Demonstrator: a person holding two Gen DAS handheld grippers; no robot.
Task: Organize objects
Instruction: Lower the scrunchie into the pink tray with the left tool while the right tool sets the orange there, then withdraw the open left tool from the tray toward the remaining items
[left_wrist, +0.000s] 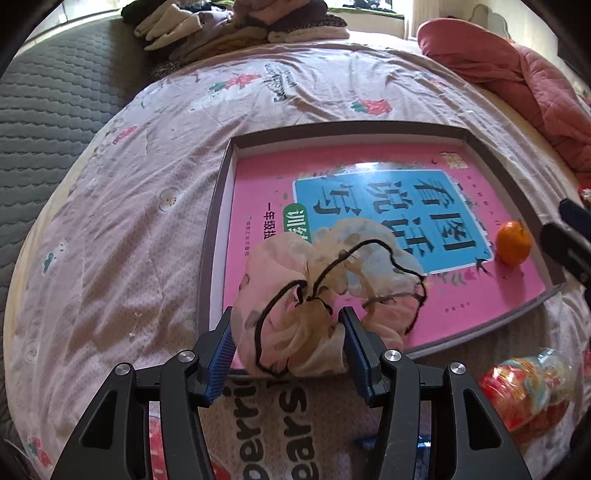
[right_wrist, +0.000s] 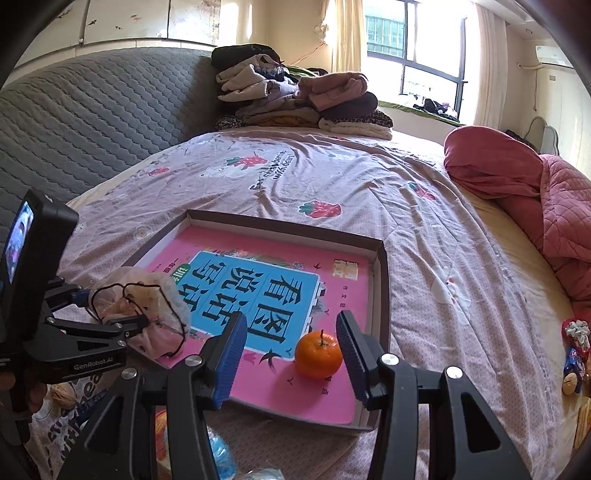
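Two grippers: left gripper (left_wrist: 286, 345) clamped on scrunchie (left_wrist: 325, 291) over tray (left_wrist: 218, 206), right gripper (right_wrist: 291, 354) apart w/ orange (right_wrist: 318, 354) between.

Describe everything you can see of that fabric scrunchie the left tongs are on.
The scrunchie is a puffy ring of sheer, gathered fabric, pale pink and cream with dark printed marks and thin black edging. It bunches up crumpled between the left tongs, whose blue pads press both sides. It sits over the near edge of the box, above the pink book.
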